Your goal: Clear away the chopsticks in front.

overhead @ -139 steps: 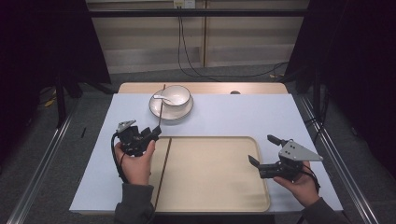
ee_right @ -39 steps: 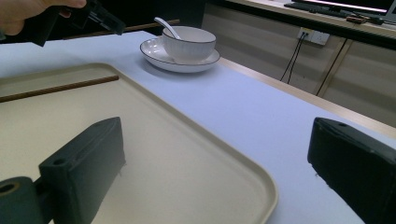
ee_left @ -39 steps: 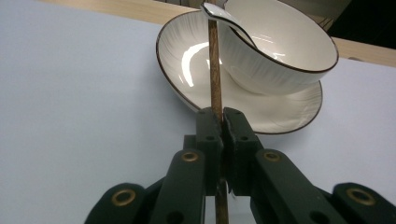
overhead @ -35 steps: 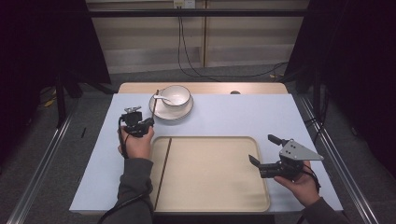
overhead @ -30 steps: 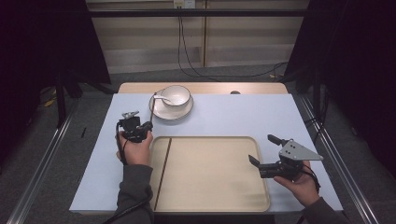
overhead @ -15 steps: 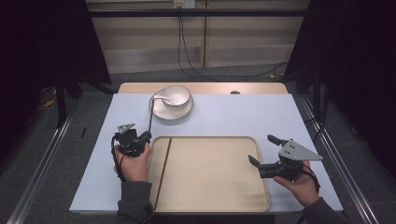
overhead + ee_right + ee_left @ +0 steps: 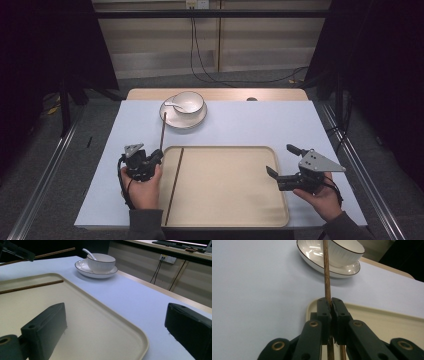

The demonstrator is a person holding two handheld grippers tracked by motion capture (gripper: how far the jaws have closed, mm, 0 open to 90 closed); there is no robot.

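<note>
My left gripper (image 7: 158, 155) is shut on a brown chopstick (image 7: 163, 131) just off the left rim of the beige tray (image 7: 230, 200). The stick points away from me toward the plate. In the left gripper view the jaws (image 7: 331, 303) pinch this chopstick (image 7: 326, 272) a little above the tray corner (image 7: 372, 320). A second chopstick (image 7: 174, 185) lies lengthwise in the tray's left part. My right gripper (image 7: 280, 160) hovers open over the tray's right edge, and its fingers (image 7: 47, 325) hold nothing.
A white bowl (image 7: 188, 102) with a white spoon (image 7: 173, 104) in it stands on a white plate (image 7: 172, 119) at the back of the pale blue table. A wooden strip (image 7: 280, 94) borders the table's far edge.
My left gripper has pulled back from beside the plate toward the near side, carrying the chopstick along the tray's left rim. The right gripper has stayed where it was, open.
</note>
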